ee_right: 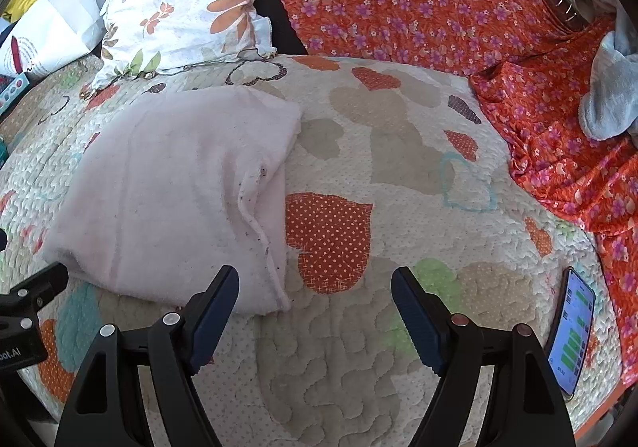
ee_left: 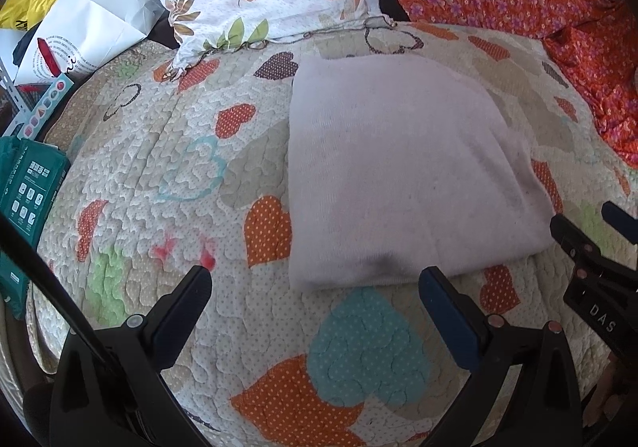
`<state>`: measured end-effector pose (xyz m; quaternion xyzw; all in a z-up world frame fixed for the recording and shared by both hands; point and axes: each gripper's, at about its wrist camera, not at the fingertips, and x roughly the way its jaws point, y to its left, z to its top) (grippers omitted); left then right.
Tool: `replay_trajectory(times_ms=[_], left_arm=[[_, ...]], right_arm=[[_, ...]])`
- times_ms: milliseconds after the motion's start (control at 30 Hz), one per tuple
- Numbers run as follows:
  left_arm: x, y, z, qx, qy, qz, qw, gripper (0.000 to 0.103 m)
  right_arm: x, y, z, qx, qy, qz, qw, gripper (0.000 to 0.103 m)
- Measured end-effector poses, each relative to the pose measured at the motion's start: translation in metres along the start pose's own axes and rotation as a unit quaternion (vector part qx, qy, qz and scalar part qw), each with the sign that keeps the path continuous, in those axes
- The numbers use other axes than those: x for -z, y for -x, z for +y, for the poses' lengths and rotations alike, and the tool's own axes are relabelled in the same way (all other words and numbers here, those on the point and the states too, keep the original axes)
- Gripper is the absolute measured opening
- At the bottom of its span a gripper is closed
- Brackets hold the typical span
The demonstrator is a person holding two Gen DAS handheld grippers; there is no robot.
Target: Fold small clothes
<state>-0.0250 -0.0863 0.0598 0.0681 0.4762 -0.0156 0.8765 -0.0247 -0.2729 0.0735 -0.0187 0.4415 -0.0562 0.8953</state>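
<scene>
Each hand-held gripper (ee_left: 315, 287) (ee_right: 315, 287) gapes wide, empty; apparently folded pink garment (ee_left: 402, 176) on quilt (ee_left: 179, 168).

I see the folded pale pink fleece garment (ee_right: 175, 191) on the heart-patterned quilt (ee_right: 398, 152), flowered white pillow (ee_right: 179, 4) at twelve o'clock, lit smartphone (ee_right: 572, 331) at three.

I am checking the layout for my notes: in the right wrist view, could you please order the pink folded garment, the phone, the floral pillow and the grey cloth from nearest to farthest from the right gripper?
From the right gripper:
1. Pink folded garment, just ahead on the left.
2. Phone, far right on the quilt.
3 and 4. Floral pillow, far back left, and grey cloth, far back right: too close to call.
</scene>
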Motion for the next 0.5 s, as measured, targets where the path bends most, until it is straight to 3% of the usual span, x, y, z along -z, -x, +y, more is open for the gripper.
replay_trajectory(times_ms=[500], left_arm=[[-0.010,-0.019,0.001,0.034,0.021,0.005,0.9992,0.103]], right_arm=[[0.002,-0.013,0.000,0.011,0.000,0.000,1.000,0.085]])
